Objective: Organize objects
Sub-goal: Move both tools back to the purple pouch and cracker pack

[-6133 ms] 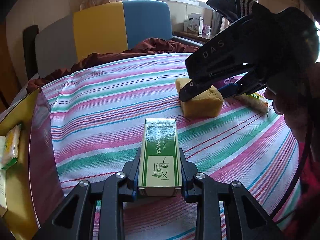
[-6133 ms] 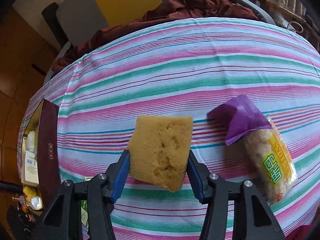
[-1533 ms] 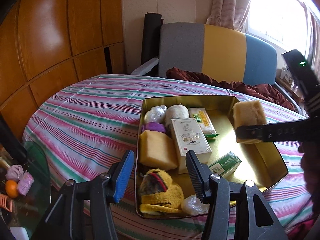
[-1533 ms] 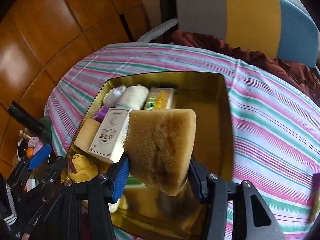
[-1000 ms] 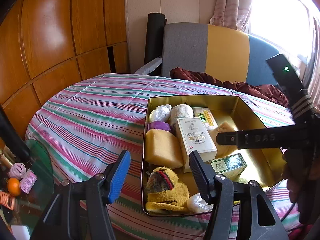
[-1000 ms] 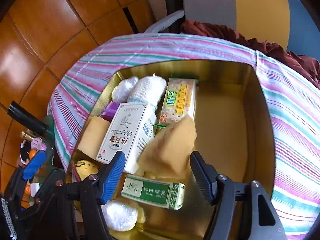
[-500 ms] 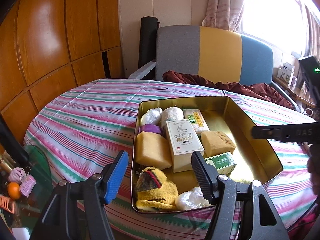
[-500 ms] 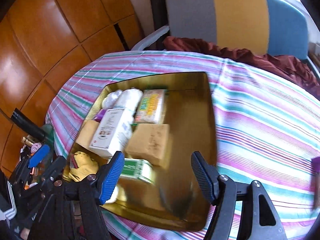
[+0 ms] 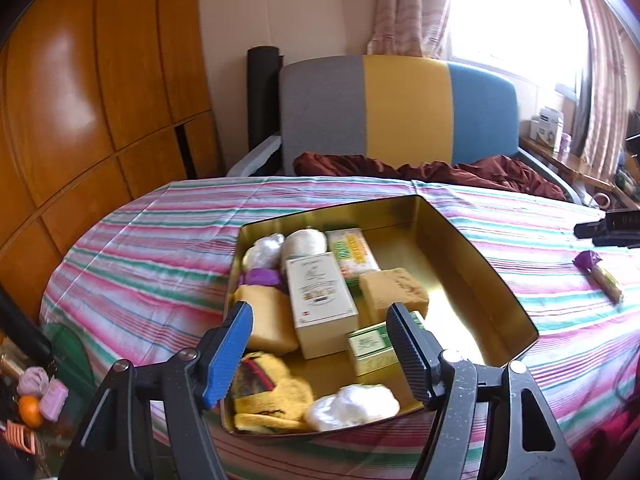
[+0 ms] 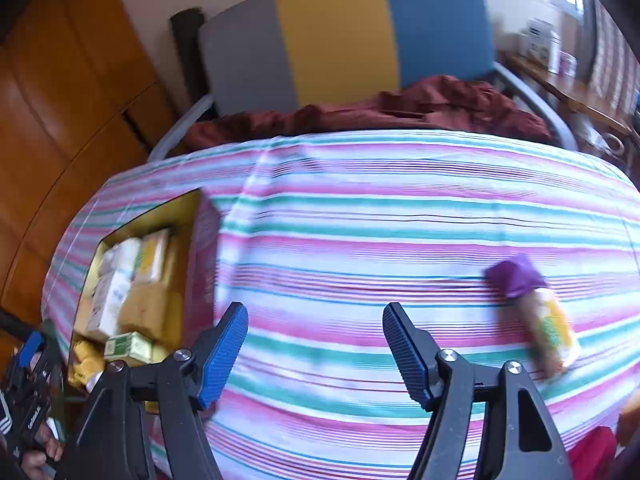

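A gold tin box point(image 9: 480, 264) sits on the striped table and holds several items: a brown sponge point(image 9: 394, 288), a green carton point(image 9: 370, 346), a white carton point(image 9: 322, 292), a yellow sponge point(image 9: 266, 318). My left gripper point(image 9: 318, 350) is open and empty above the box's near end. My right gripper point(image 10: 314, 350) is open and empty over bare cloth, right of the box point(image 10: 198, 248). A snack packet with a purple end point(image 10: 538, 312) lies on the cloth to the right; it also shows in the left wrist view point(image 9: 600, 272). The right gripper's tip point(image 9: 608, 226) shows at that view's right edge.
A grey, yellow and blue chair point(image 9: 396, 112) with a dark red cloth point(image 9: 424, 168) stands behind the table. Wooden panels point(image 9: 92, 92) fill the left. A glass side table with small items point(image 9: 36, 392) is at lower left.
My right gripper has let go of the brown sponge in the box and swung right toward the snack packet. My left gripper stays open over the box.
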`<state>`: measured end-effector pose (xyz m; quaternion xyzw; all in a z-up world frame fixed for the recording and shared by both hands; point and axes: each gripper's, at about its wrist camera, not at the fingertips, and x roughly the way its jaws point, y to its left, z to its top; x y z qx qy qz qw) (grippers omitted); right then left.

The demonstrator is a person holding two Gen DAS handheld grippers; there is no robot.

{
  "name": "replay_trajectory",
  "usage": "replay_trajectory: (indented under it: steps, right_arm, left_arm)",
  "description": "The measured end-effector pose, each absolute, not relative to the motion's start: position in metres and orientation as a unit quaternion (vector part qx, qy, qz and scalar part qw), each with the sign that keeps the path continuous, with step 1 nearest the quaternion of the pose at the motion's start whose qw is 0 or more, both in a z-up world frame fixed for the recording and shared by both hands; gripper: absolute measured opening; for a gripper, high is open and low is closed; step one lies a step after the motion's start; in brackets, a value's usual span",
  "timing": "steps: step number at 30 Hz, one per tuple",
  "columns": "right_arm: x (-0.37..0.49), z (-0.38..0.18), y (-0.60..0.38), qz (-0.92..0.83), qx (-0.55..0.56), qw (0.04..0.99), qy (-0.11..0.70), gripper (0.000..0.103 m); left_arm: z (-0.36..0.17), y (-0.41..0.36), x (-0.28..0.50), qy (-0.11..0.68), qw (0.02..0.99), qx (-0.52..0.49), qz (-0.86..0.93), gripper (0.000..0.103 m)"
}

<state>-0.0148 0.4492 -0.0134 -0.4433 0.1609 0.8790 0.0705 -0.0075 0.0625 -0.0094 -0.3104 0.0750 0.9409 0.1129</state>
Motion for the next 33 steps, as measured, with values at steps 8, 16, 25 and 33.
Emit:
replay_trajectory:
  steps: [8,16,25,33]
  right_arm:
    - [0.014,-0.025,0.563,0.862,-0.406,0.204,0.225,0.081]
    - [0.064,-0.07,0.647,0.78,-0.377,0.297,0.402,0.082]
    - [0.058,-0.08,0.647,0.77,-0.392,0.26,0.43,0.082]
    - [0.056,-0.087,0.646,0.765,-0.398,0.24,0.446,0.082]
  left_arm:
    - [-0.002,0.101,-0.004,0.097,0.155,-0.305,0.935,0.074]
    - [0.004,0.153,-0.001,0.119,0.208,-0.302,0.923,0.075]
    - [0.007,0.214,0.004,0.147,0.253,-0.298,0.909,0.075]
    - [0.0,0.258,0.004,0.17,0.285,-0.31,0.891,0.075]
